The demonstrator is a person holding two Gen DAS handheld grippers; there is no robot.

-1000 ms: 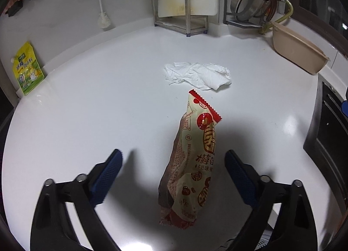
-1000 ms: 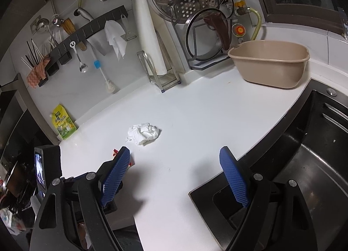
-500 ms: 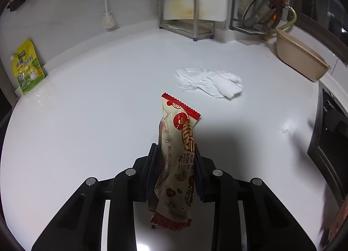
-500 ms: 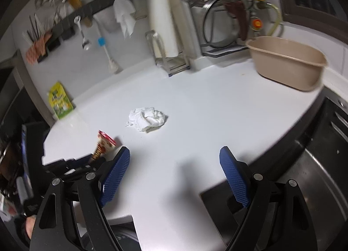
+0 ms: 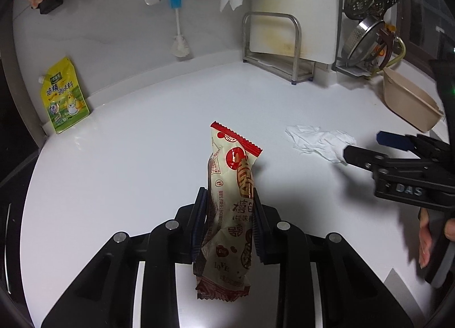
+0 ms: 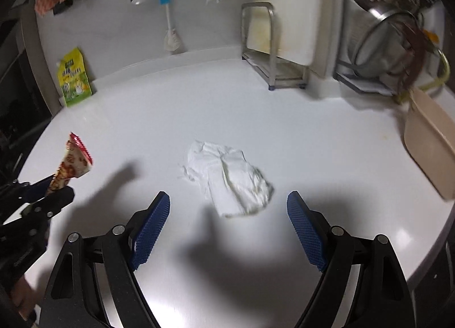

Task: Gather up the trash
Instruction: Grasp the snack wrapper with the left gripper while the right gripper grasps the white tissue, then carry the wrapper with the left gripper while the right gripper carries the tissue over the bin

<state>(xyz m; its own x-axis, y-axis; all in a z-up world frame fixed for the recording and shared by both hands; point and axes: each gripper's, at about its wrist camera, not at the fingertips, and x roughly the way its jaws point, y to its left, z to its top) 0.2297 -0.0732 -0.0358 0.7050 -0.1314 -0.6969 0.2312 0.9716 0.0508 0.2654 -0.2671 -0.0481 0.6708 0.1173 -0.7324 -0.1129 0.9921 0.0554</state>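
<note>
Right wrist | crumpled tissue point(image 6: 227, 178) just ahead, between spread right gripper point(image 6: 229, 231) fingers

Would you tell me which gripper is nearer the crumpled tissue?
Right. The right gripper hangs open just short of the tissue; the left gripper holds the snack wrapper farther off.

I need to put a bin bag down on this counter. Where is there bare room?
Bare counter lies between the yellow pouch and the held wrapper, and between the tissue and the metal rack. The back right corner by the beige tub is crowded.
</note>
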